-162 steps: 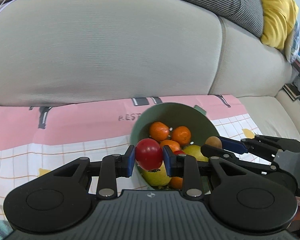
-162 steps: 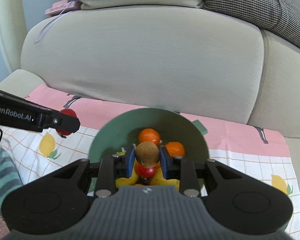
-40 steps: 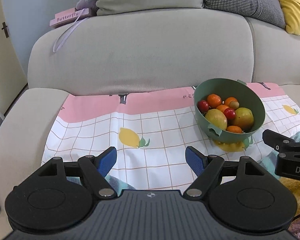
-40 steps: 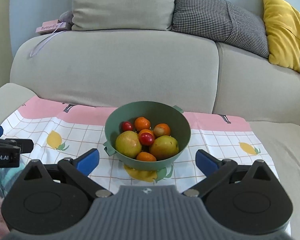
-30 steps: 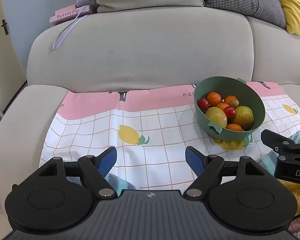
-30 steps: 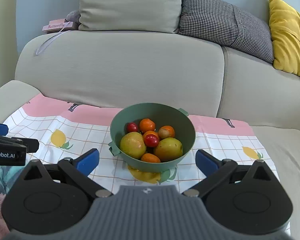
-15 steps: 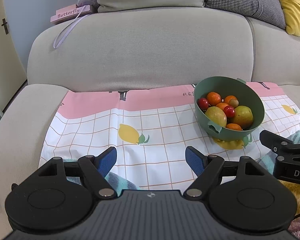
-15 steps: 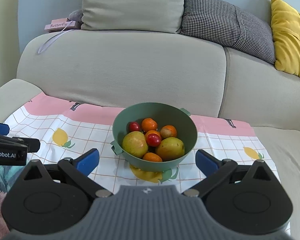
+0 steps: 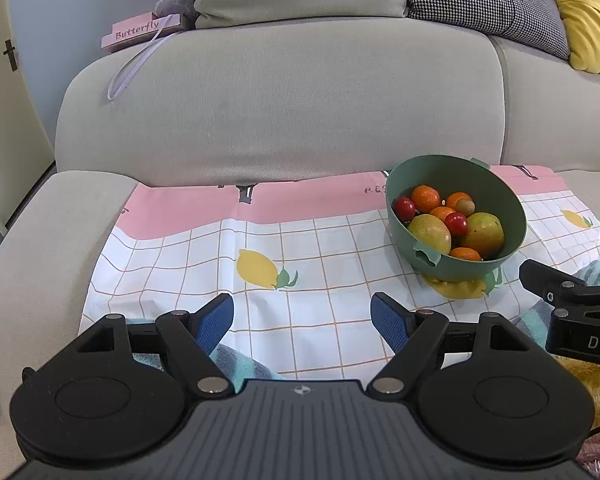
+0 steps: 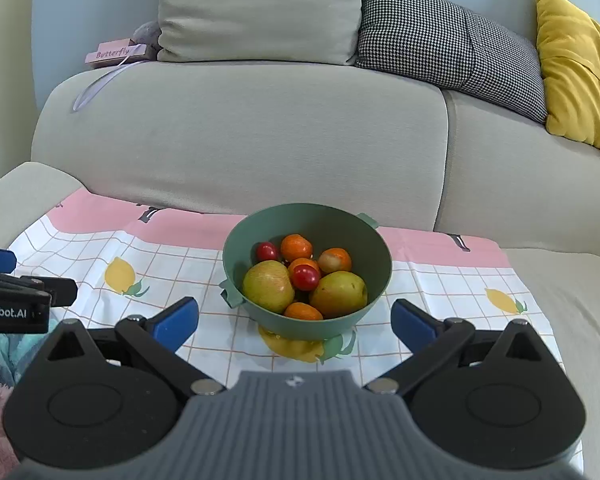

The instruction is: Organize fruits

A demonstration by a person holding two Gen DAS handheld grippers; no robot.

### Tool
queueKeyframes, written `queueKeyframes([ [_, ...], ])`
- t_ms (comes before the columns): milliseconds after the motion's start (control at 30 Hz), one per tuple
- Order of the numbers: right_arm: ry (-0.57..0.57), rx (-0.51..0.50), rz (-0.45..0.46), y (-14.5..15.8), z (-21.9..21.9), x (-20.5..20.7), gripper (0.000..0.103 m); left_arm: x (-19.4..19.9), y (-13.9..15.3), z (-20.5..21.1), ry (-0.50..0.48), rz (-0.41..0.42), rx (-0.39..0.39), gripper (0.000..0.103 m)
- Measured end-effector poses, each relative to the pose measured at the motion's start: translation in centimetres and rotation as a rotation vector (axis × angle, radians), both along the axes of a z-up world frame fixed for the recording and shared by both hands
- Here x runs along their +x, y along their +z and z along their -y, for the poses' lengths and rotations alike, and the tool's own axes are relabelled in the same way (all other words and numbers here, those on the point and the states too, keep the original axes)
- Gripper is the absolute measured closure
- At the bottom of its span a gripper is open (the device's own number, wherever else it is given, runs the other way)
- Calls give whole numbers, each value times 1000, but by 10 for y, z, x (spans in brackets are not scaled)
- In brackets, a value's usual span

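A green bowl (image 10: 236, 240) stands on a lemon-print cloth (image 10: 172, 264) on the sofa seat; it also shows in the left wrist view (image 9: 516, 216). It holds two yellow-green pears (image 10: 268, 286), several oranges (image 10: 296, 247), two red tomatoes (image 10: 305, 277) and a small brown fruit (image 9: 465, 206). My left gripper (image 9: 302, 318) is open and empty, well short of the bowl and to its left. My right gripper (image 10: 294, 318) is open and empty, just in front of the bowl.
The grey sofa back (image 10: 240, 132) rises behind the cloth. Cushions line its top: grey (image 10: 260, 8), houndstooth (image 10: 440, 36), yellow (image 10: 576, 64). A pink "Butterfly" box (image 10: 116, 54) sits at back left. A striped teal towel (image 9: 236, 360) lies near the front edge.
Both grippers held fruit over the bowl 5.4 s ago; now both are open, empty and drawn back. In the last second they have barely moved.
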State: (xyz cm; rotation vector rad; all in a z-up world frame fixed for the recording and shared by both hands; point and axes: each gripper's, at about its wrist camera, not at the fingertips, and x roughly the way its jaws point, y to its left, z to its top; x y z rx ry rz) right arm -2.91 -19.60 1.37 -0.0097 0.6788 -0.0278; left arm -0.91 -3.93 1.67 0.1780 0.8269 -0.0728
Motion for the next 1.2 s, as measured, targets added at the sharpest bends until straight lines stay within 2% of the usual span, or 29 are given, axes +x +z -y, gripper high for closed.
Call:
queueKeyframes([
  [1200, 0, 10, -2, -2, 4, -3, 4, -5, 5, -2, 10, 18, 3, 12],
])
